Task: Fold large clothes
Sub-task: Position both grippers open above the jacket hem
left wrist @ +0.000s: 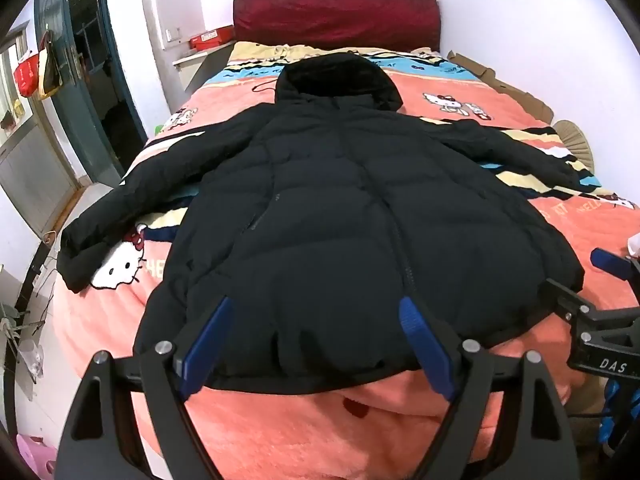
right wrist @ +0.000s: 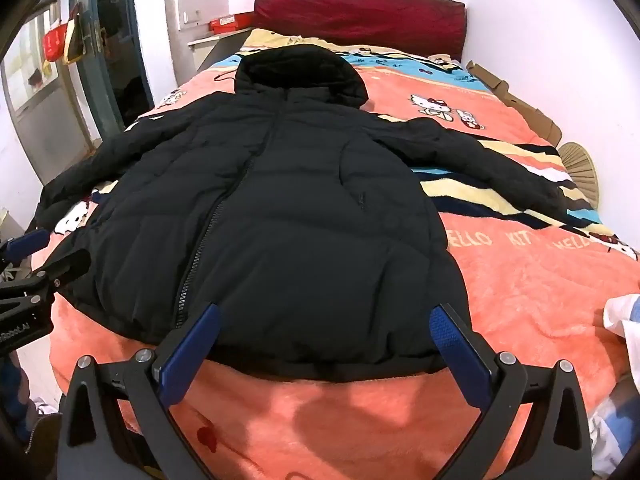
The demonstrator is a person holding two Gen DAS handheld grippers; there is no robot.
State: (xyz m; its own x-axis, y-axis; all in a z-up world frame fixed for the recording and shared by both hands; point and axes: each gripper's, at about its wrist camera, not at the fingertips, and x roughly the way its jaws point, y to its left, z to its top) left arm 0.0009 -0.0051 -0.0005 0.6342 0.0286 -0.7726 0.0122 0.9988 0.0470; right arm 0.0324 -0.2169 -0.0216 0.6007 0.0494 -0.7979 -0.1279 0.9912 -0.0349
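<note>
Blue-padded left gripper (left wrist: 316, 344) and right gripper (right wrist: 326, 350) both hover released, jaws spread wide, just above the hem of a black hooded puffer jacket (left wrist: 344, 216). It lies zipped, front up, sleeves spread, on a bed (left wrist: 360, 432) under a coral cartoon-cat blanket (right wrist: 520, 272). Behind stand a dark red headboard (left wrist: 336, 16), white walls and a teal door frame (left wrist: 120, 92). A red box (left wrist: 212, 37) sits beside the headboard; its contents are hidden.
</note>
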